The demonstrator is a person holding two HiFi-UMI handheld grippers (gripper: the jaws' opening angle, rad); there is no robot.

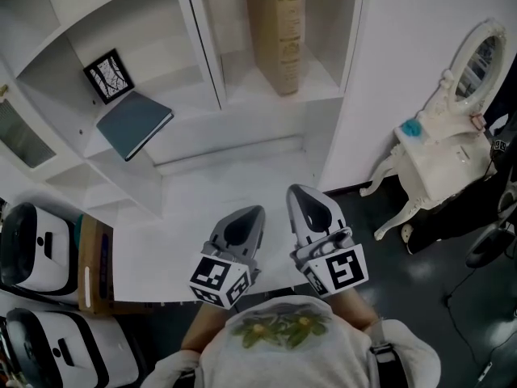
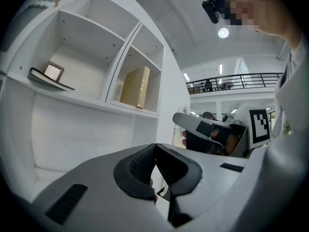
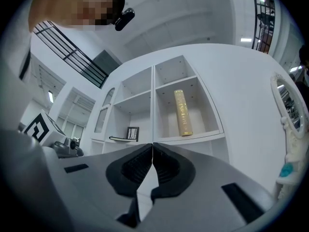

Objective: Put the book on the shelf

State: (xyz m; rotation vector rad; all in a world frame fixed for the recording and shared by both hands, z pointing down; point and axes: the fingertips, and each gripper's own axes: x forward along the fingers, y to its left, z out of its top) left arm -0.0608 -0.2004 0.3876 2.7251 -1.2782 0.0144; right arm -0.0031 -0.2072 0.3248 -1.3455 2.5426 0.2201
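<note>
A tan book stands upright in the right compartment of the white shelf; it also shows as the tan book and the tan book in the gripper views. My left gripper and my right gripper are held low in front of the shelf, close to the person's body and well away from the book. Both have their jaws shut with nothing between them: left gripper, right gripper.
A dark flat book lies in the left compartment beside a small framed picture. A white dressing table with an oval mirror stands to the right. White machines and a cardboard box sit at the lower left.
</note>
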